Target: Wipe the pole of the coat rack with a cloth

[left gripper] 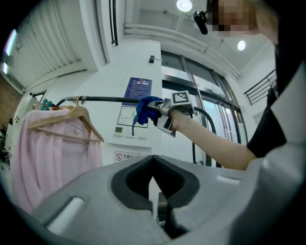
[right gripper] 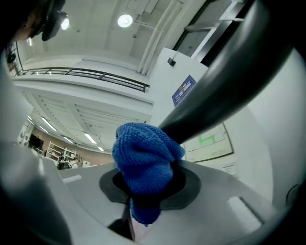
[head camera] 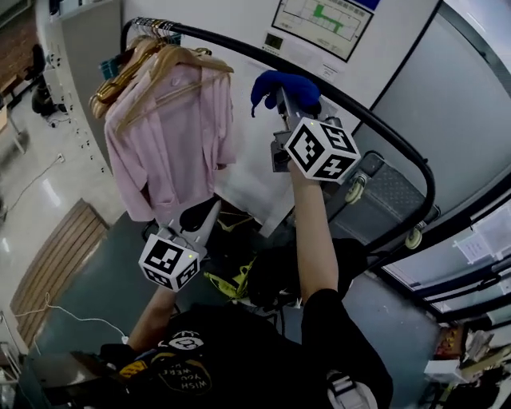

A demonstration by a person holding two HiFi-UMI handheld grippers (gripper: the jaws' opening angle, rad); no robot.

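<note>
A black coat-rack pole (head camera: 375,120) runs from the upper left and curves down at the right. My right gripper (head camera: 281,94) is raised to it, shut on a blue cloth (head camera: 281,84) that presses against the pole (right gripper: 229,81). The right gripper view has the bunched blue cloth (right gripper: 146,162) filling the jaws. My left gripper (head camera: 209,217) hangs lower, below the pink shirt, shut and holding nothing; its jaws meet in a thin seam (left gripper: 153,184). From there I see the blue cloth (left gripper: 146,109) on the pole (left gripper: 103,99).
A pink shirt (head camera: 164,136) on wooden hangers (head camera: 156,60) hangs at the pole's left end. A white wall with posters (head camera: 323,24) stands behind. A wheeled grey cart (head camera: 383,200) sits under the pole's curve. A wooden bench (head camera: 56,260) lies at lower left.
</note>
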